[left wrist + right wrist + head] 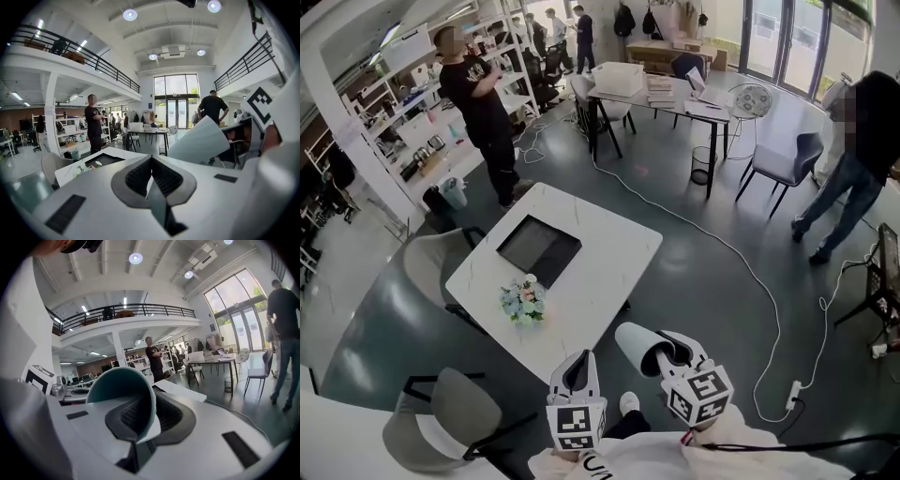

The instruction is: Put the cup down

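Gripping the cup (637, 347) by its wall, the right gripper (664, 354) holds it in the air at the bottom of the head view, off the table (609, 281) and just short of its near edge. The right gripper view shows the jaws closed on the rim, one pad inside the teal interior and one outside, with the cup tilted on its side and its mouth facing away. The left gripper (579, 362) hangs just beside it, jaws pressed together with nothing between them. On the white table sit a small flower bunch (523, 300) and a dark panel (539, 248). A grey chair (441, 412) stands at the lower left.
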`<state>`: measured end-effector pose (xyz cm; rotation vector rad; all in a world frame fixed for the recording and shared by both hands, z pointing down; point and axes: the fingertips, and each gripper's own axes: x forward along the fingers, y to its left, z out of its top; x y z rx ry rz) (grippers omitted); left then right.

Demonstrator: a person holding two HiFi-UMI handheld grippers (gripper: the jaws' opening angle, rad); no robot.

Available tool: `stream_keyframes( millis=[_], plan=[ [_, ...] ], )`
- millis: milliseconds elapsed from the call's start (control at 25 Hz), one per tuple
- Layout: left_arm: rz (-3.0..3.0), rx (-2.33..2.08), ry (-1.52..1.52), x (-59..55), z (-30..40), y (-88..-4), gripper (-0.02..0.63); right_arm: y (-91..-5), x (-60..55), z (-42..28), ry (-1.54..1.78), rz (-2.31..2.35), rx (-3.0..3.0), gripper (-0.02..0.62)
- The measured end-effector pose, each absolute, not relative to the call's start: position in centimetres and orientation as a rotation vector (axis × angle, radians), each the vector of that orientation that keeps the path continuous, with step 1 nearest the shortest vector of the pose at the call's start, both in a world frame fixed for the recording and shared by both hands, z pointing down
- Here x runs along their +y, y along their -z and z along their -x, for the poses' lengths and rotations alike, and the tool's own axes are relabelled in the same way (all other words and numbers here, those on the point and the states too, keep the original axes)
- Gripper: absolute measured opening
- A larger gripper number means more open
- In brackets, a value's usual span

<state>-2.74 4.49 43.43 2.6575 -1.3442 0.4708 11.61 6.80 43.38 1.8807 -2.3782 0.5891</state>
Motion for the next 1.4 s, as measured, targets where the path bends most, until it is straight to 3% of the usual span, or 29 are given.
stream_keyframes(
  millis=[1000,1400],
  plan=[
    [-2.484,-1.480,-0.469,-5.4,5.1,-44.4,0.009,-43.0,-5.0,-9.3,-0.606,-1.673,-2.444,0.041],
    [-2.396,-1.622,-0.464,-8.3,3.4,-44.2,0.008,-43.8,-9.3,-11.7,-0.585,-1.530,-2.493,0.040]
  ],
)
